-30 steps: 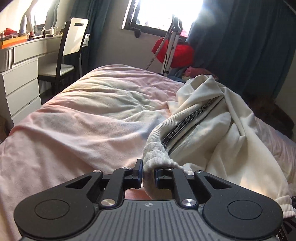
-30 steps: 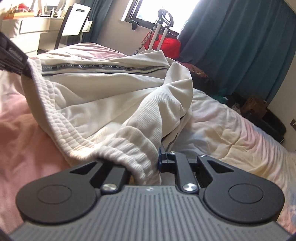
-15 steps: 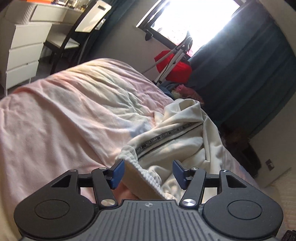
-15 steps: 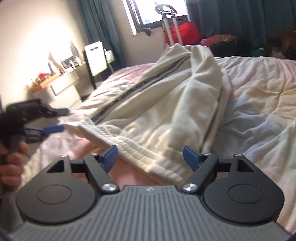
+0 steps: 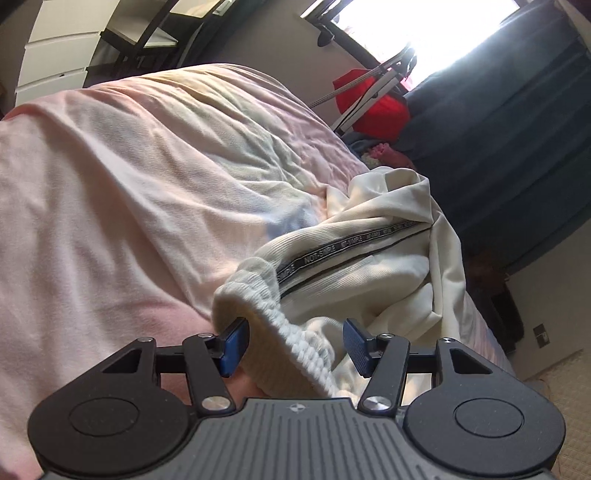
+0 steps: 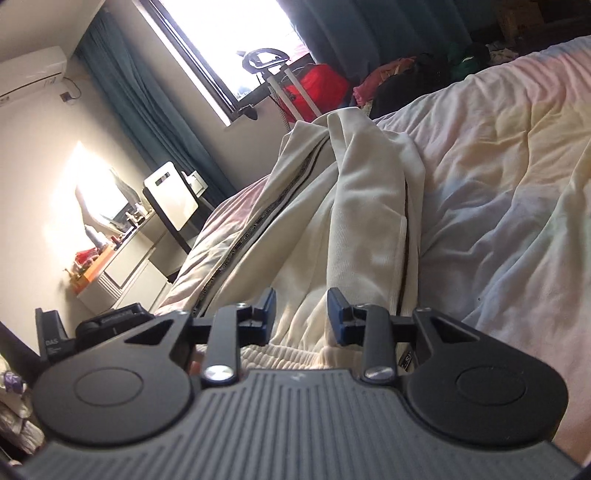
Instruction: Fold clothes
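Here, left claw (image 5: pixel 293 345) spread around cream trousers' (image 5: pixel 373 273) waistband, right claw (image 6: pixel 301 315) apart.

cream sweatpants (image 5: pixel 373 273), black side stripe, crumpled on bed

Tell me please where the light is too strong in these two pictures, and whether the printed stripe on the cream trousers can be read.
Left wrist view: the window is blown out white; the stripe on the cream trousers reads sharply. Right wrist view: window and wall sun patch glare; the stripe is unreadable. Fisheye bends both edges.
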A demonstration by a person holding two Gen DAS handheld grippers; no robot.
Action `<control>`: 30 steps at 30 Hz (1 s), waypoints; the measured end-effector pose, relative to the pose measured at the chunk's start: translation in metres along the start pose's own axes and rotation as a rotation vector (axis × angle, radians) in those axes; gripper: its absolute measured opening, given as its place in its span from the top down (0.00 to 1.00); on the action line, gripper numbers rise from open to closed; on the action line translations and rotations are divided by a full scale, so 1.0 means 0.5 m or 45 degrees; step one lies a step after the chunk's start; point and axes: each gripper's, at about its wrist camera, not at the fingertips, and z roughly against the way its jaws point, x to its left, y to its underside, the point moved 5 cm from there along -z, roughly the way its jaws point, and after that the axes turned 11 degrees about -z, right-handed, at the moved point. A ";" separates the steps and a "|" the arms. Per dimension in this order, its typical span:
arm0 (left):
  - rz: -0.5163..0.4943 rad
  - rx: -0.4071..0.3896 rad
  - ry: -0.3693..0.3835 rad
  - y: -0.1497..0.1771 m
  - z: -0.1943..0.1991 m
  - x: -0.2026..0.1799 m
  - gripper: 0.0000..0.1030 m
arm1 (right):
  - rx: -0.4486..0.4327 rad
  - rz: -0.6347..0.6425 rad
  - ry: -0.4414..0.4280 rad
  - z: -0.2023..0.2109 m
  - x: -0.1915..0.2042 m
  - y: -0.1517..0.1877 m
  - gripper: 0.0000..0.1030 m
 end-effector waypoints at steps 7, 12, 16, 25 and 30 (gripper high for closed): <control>-0.066 0.014 -0.107 0.007 -0.029 0.000 0.61 | 0.015 0.002 0.198 -0.047 -0.036 0.012 0.67; -0.137 -0.103 -0.226 -0.007 -0.013 -0.010 0.85 | -0.004 0.023 0.204 -0.041 -0.037 0.013 0.66; -0.092 -0.197 -0.215 -0.019 0.014 -0.003 0.89 | 0.038 0.084 0.211 -0.060 -0.034 0.028 0.67; -0.056 -0.193 -0.313 -0.023 -0.010 0.037 0.90 | 0.186 0.154 0.260 -0.134 -0.032 0.072 0.66; -0.124 -0.173 -0.307 -0.018 0.002 0.018 0.86 | 0.113 0.017 0.213 -0.090 -0.043 0.049 0.65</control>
